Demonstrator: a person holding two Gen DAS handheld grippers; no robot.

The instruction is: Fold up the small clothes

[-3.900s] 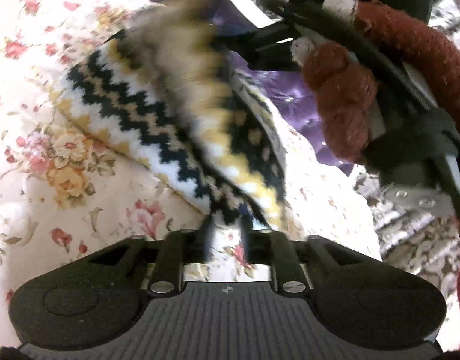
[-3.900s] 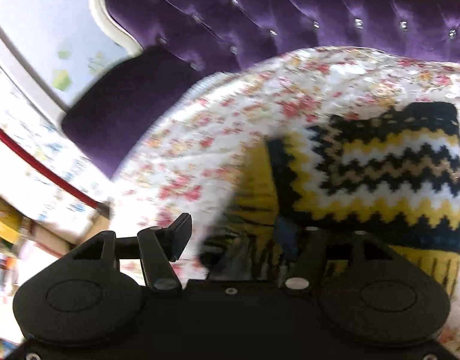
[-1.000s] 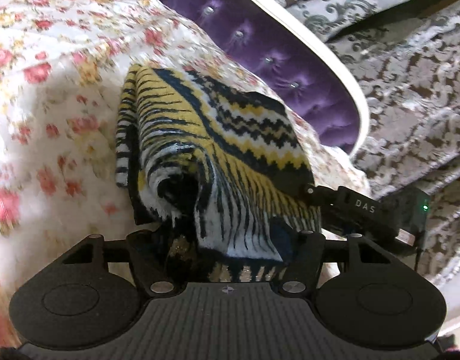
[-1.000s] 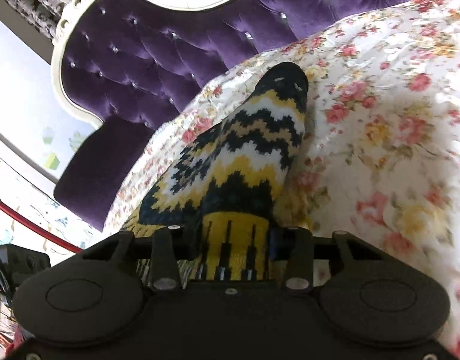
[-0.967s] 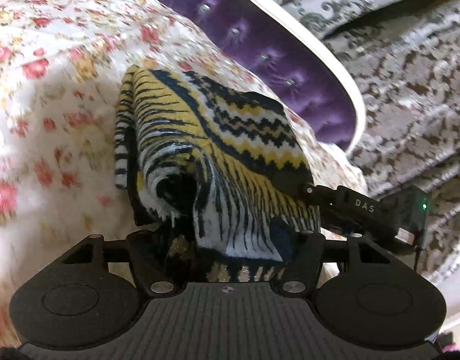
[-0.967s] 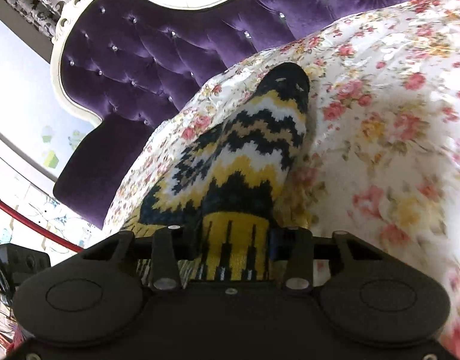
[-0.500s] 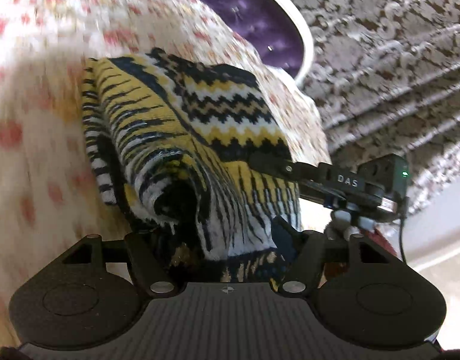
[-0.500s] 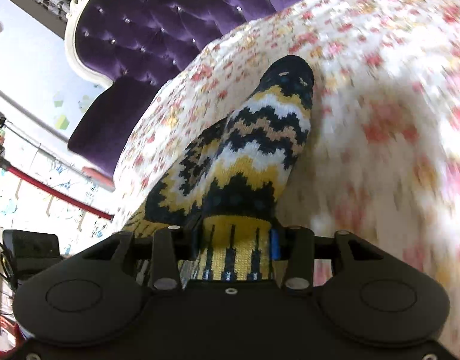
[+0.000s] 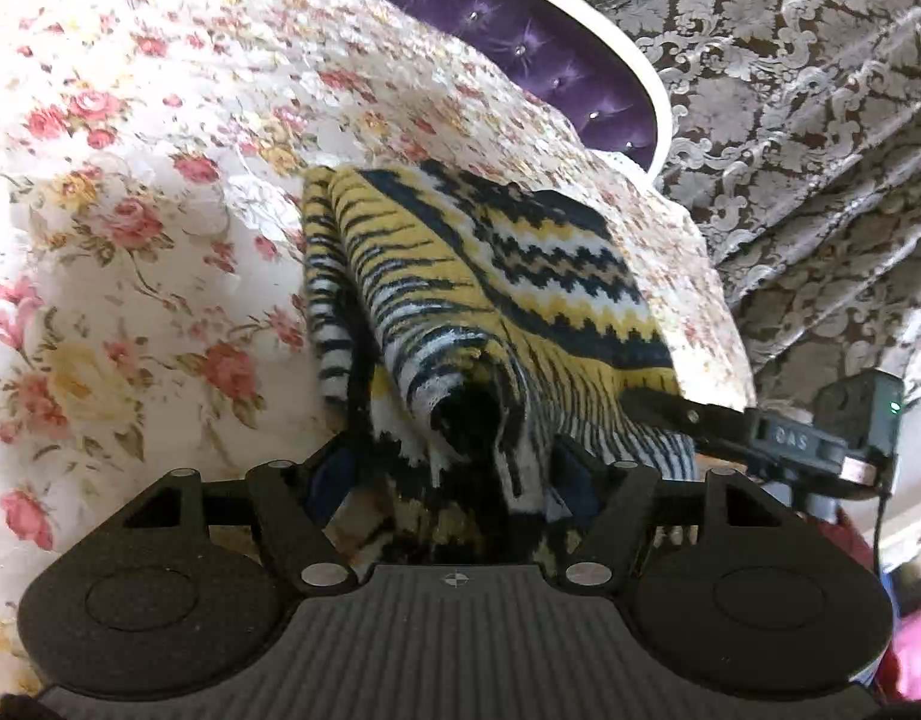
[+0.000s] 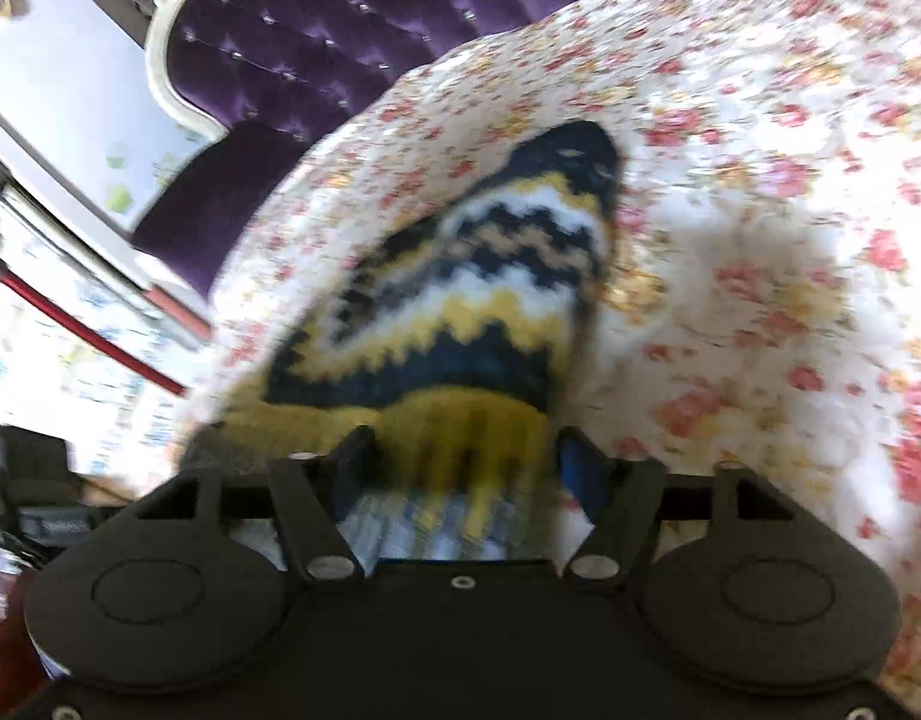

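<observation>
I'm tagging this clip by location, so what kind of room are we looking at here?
Most likely a home bedroom or sitting room. The knitted zigzag garment lies on a floral bedspread, backed by a tufted purple velvet headboard with a white frame, and damask curtains hang behind. Whether it is a bed or a sofa is unclear.

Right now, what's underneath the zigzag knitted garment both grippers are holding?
The knitted garment lies on the floral bedspread, which shows around it. The left gripper and right gripper clamp its near edge; whatever is beneath is hidden.
</observation>
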